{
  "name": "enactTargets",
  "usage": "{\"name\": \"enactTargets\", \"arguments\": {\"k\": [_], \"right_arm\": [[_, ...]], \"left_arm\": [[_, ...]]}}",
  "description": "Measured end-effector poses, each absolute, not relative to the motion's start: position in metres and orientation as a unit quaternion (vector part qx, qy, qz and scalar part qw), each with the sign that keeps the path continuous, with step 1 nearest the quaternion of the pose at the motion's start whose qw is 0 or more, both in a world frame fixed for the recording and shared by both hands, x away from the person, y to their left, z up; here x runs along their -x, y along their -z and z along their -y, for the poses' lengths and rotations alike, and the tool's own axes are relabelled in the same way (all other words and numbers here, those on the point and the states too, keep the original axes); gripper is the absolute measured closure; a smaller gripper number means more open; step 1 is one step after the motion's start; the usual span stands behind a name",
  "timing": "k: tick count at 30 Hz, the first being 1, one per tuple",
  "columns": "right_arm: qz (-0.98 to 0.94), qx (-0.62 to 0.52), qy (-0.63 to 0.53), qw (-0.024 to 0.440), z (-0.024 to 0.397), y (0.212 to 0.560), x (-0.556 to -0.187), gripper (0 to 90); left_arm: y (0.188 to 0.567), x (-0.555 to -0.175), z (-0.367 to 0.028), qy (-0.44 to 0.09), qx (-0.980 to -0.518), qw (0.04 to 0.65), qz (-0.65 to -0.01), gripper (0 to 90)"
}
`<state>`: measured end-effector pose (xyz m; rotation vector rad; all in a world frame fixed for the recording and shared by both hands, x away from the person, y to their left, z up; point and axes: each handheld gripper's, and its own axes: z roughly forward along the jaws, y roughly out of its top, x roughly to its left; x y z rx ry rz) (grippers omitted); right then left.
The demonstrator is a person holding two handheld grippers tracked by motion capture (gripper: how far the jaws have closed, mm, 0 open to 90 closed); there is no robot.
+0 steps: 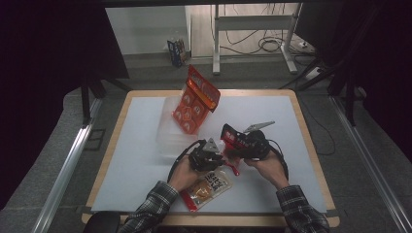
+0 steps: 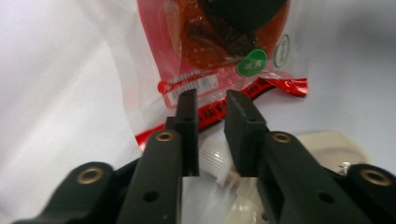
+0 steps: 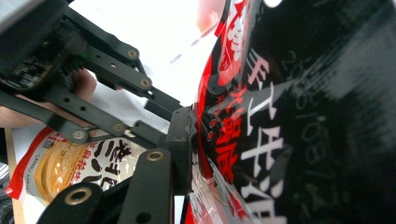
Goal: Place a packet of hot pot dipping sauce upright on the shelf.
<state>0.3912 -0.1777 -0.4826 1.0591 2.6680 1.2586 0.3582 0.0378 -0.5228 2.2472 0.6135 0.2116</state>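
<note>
My right gripper (image 1: pixel 232 141) is clamped on the black and red packet (image 3: pixel 299 140), whose printed film presses flat against the one jaw I can see in the right gripper view and stands nearly on edge above the table. My left gripper (image 1: pixel 210 154) is just beside it, jaws a narrow gap apart with nothing pinched; in the left gripper view the red edge of the packet (image 2: pixel 261 91) runs just past the tips. Below my left hand (image 1: pixel 183 174) lies a beige snack pouch (image 1: pixel 210 187) flat on the white mat (image 1: pixel 136 145). Farther out, an orange blister card (image 1: pixel 194 99) leans tilted over a clear plastic tray (image 1: pixel 167 133).
</note>
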Motion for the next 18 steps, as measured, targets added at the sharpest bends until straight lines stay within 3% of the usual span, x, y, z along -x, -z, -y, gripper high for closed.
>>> {"name": "enactTargets", "arguments": {"k": [18], "right_arm": [[-0.836, -0.339, -0.431, 0.031, 0.185, 0.458, -0.392, 66.0]], "left_arm": [[0.505, -0.324, -0.069, -0.094, -0.857, 0.44, -0.25, 38.1]]}}
